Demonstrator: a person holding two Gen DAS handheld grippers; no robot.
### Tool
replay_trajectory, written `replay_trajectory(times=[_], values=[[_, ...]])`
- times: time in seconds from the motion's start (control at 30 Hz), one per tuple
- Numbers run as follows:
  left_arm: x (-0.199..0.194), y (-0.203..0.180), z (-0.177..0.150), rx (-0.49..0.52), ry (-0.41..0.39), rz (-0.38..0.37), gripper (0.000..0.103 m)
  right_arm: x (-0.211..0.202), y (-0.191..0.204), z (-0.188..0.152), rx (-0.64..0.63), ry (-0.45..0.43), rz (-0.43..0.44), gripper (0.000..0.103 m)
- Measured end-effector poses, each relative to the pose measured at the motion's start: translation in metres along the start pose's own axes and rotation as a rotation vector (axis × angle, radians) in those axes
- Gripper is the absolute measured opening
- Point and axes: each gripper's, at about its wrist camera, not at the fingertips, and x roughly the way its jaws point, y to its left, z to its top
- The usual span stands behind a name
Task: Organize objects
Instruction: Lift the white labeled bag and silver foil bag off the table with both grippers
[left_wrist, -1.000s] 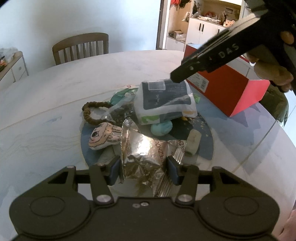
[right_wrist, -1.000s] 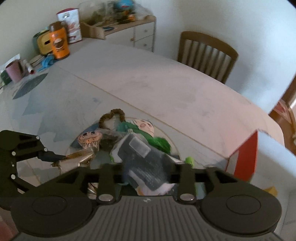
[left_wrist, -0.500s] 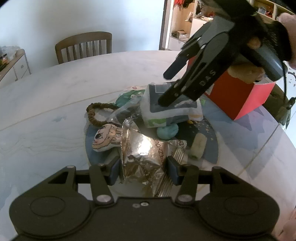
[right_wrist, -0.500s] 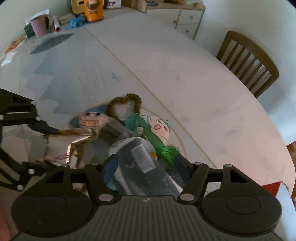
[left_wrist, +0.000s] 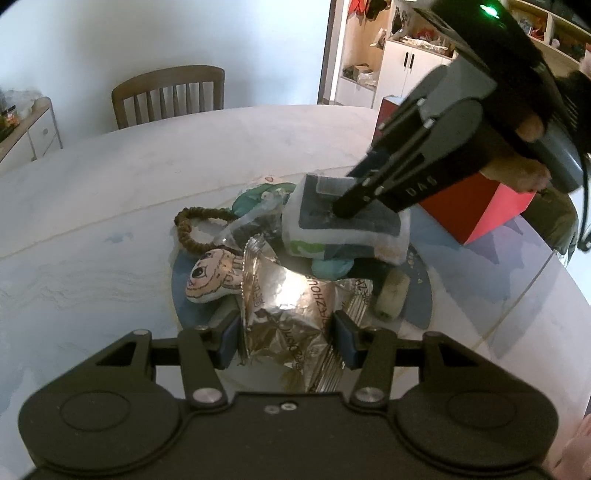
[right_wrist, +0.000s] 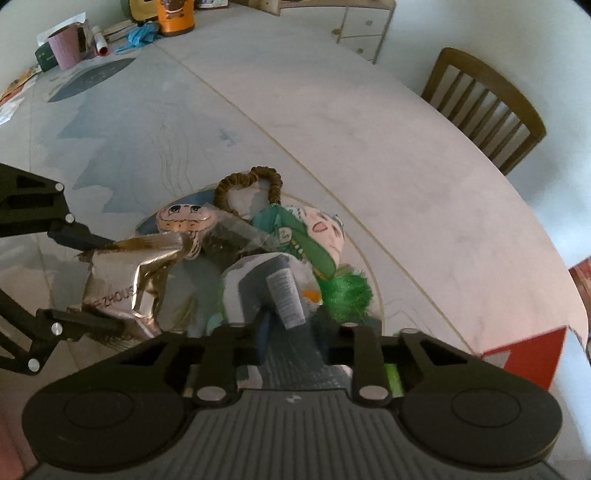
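on a round table, the left gripper (left_wrist: 286, 341) pinches a foil packet (left_wrist: 291, 314) while the right gripper (right_wrist: 291, 341) clamps a dark pouch (right_wrist: 273, 291), likely next lifted to the red box (left_wrist: 476, 206).

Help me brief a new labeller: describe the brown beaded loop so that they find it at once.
On the round marble table, look at the pile of toys and packets on the dark circular mat. At the pile's far edge, toward the wooden chair, lies the brown beaded loop. It is the only open ring there, the rest being plush dolls or packets.
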Motion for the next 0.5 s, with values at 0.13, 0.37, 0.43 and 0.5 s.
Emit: replay_trajectory(times=[0.13, 0.37, 0.43, 0.5], values=[[-0.004, -0.001, 0.001, 0.005, -0.009, 0.0, 0.051, -0.011, 0.012, -0.008, 0.046, -0.021, -0.063, 0.01], [-0.015, -0.007, 0.009, 0.027, -0.033, -0.013, 0.051, -0.039, 0.017, -0.025, 0.241, -0.088, -0.111, 0.008], [-0.018, -0.01, 0.012, 0.035, -0.041, -0.017, 0.051, -0.05, 0.014, -0.03, 0.306, -0.112, -0.115, 0.008], [-0.023, -0.013, 0.016, 0.042, -0.049, -0.025, 0.051, -0.064, 0.011, -0.037, 0.378, -0.143, -0.116, 0.008]])
